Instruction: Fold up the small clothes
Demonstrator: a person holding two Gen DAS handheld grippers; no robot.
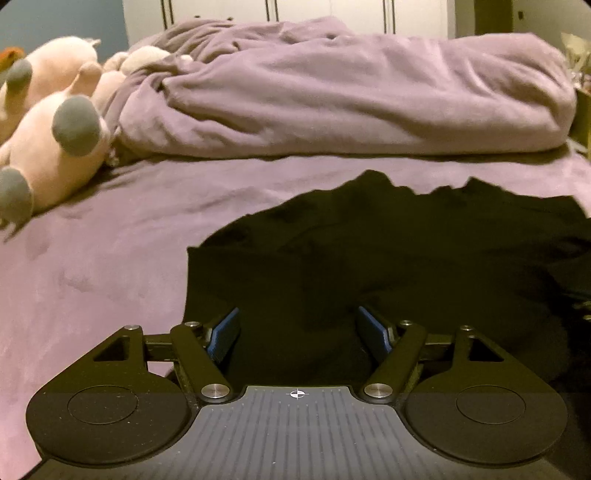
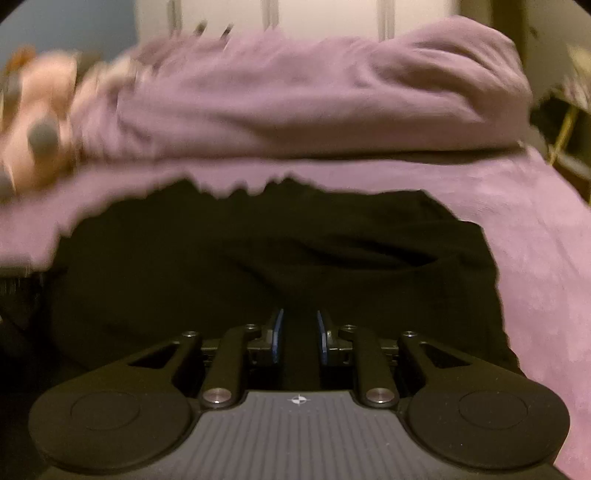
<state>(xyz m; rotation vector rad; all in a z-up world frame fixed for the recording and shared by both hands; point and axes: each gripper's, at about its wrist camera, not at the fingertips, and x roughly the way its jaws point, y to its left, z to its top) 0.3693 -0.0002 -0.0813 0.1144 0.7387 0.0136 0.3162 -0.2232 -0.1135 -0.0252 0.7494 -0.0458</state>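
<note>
A black garment (image 1: 369,251) lies spread on the purple bed sheet (image 1: 110,258). My left gripper (image 1: 297,325) is open over the garment's near left part, its blue pads (image 1: 226,332) wide apart with the black cloth between and beneath them. In the right wrist view the same garment (image 2: 277,251) fills the middle. My right gripper (image 2: 298,332) is over the garment's near edge, its blue pads (image 2: 277,336) narrowly apart with a strip of black cloth between them. Whether the pads pinch the cloth is not clear. The right view is motion-blurred.
A bunched purple duvet (image 1: 351,92) lies across the far side of the bed. Pink plush toys with grey feet (image 1: 55,125) lie at the far left. White wardrobe doors (image 1: 295,9) stand behind. The bed's right edge (image 2: 554,184) drops off beside furniture.
</note>
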